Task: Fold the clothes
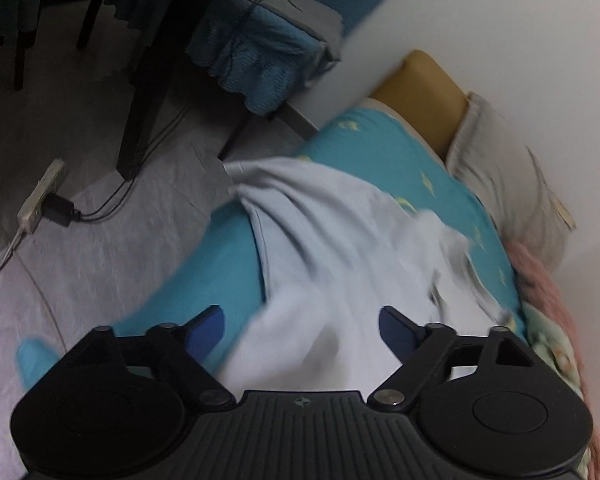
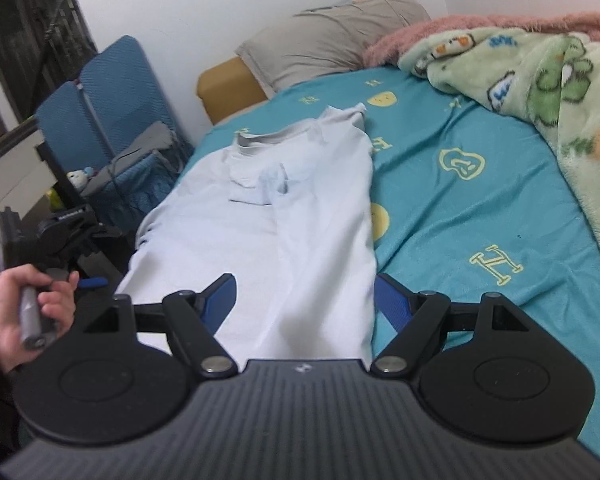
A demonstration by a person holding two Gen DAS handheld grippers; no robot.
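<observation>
1. Two grippers are in play, and both have their blue fingers spread wide with nothing pinched between them. The right gripper (image 2: 305,300) hovers over the near hem of the pale shirt (image 2: 276,216); the left gripper (image 1: 302,326) hovers over the same cloth from the bed's left side.
2. In the right wrist view the person's left hand (image 2: 24,312) grips the handle of the left gripper just off the shirt's left edge.
3. The shirt lies lengthwise on the bed (image 2: 480,200), collar toward the pillow (image 2: 332,36). Its sides look turned in, a sleeve resting across the chest, so it forms a long narrow strip.
4. The left wrist view is smeared with motion blur, so I cannot say whether the cloth there is bunched or only blurred.
5. Judged from this, the step in hand is the lengthwise part of the fold: the sides appear in, the strip is not doubled hem to collar.
6. The next move likely calls for each gripper to close on a hem corner, lift low and evenly, and carry the hem toward the collar without dragging the tucked sleeve loose.
7. A green blanket (image 2: 540,80) is heaped on the right, well apart from the shirt.
</observation>
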